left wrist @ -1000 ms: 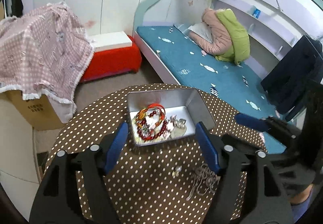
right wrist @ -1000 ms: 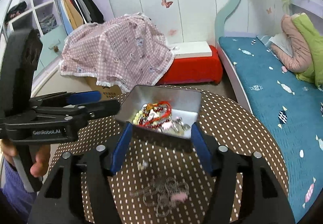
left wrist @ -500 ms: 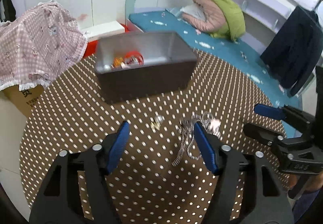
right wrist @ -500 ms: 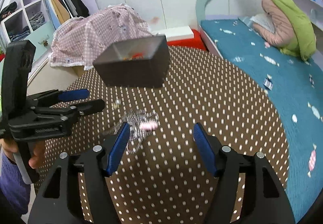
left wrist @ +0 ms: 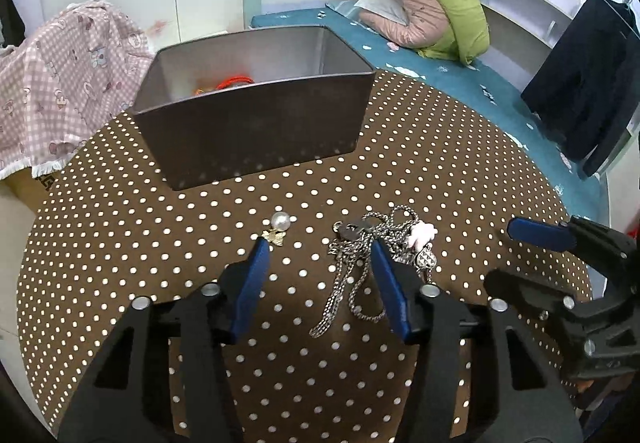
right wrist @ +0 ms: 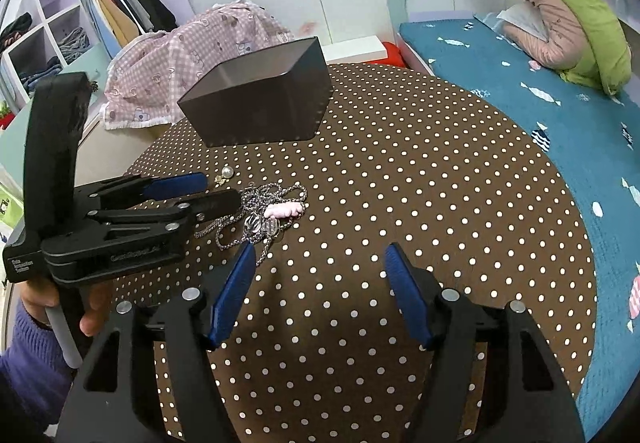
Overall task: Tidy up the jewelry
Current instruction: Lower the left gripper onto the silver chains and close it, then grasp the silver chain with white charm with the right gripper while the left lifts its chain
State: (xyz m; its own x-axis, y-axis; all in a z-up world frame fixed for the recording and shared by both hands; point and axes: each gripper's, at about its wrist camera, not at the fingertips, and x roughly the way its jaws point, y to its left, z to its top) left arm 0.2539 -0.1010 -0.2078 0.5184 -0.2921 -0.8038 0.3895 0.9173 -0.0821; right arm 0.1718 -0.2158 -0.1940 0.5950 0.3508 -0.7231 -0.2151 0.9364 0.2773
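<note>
A grey metal box (left wrist: 256, 123) stands at the far side of a round brown dotted table (left wrist: 460, 163), with red and orange jewelry (left wrist: 230, 83) inside. A tangle of silver chains with a pink charm (left wrist: 376, 243) lies on the table, and a pearl earring (left wrist: 279, 225) lies left of it. My left gripper (left wrist: 318, 251) is open and low over the table, its right finger over the chains, its left fingertip by the earring. My right gripper (right wrist: 320, 263) is open and empty, right of the chains (right wrist: 260, 211). The box (right wrist: 260, 107) and the left gripper (right wrist: 208, 191) show in the right wrist view.
A bed with a teal cover (right wrist: 540, 75) runs along the right of the table. A pink checked cloth (left wrist: 60, 75) covers things at the left. A red and white stool (right wrist: 360, 45) stands behind the table. A dark coat (left wrist: 588, 83) hangs at the right.
Both grippers have come down from above the box toward the table. The left gripper now sits right over the chains and earring; the right gripper has moved lower beside them.
</note>
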